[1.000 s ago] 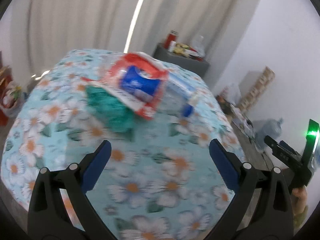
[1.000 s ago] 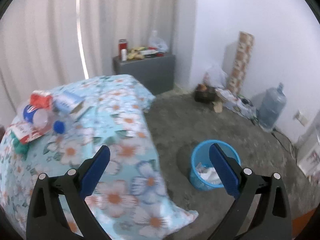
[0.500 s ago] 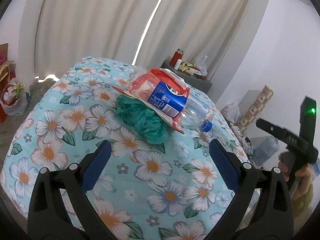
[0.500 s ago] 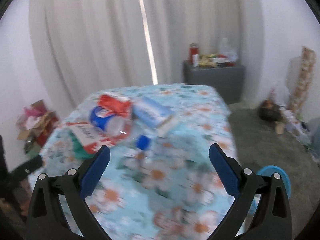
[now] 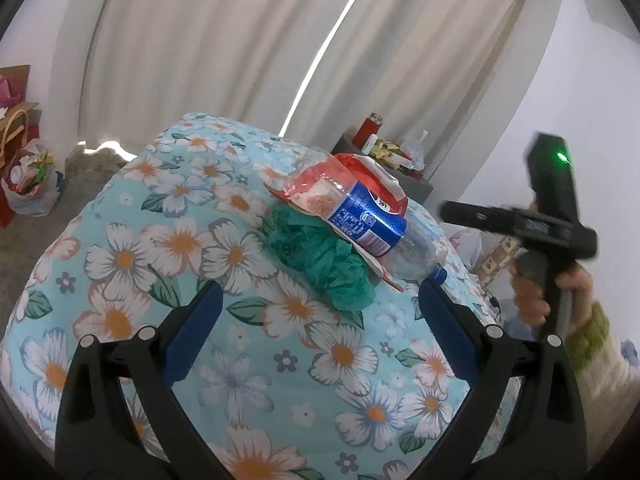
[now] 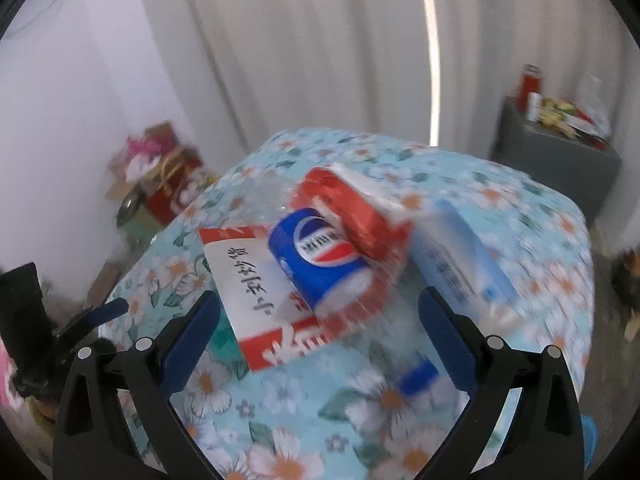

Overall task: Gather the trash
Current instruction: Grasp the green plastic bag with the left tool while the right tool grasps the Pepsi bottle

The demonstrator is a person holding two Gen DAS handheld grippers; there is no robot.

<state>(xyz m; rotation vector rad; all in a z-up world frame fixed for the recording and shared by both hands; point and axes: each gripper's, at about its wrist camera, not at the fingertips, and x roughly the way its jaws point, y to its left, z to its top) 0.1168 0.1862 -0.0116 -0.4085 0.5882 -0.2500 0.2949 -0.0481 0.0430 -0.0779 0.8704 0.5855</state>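
Observation:
A heap of trash lies on the floral tablecloth. A clear plastic bottle with a blue label rests on a red-and-white wrapper. Beside them are crumpled green paper, a red carton and a pale blue box. My left gripper hovers open just short of the green paper. My right gripper is open above the bottle and wrapper. The right tool's body shows at the right of the left wrist view, held by a hand.
A grey side table with a red jar and clutter stands by the curtain. Bags and red boxes sit on the floor left of the table. A blue bin rim peeks in at the right wrist view's lower right edge.
The right gripper has swung from the floor and blue bin toward the table and now hangs over the bottle. The left gripper has drawn closer to the green paper. Both stayed open.

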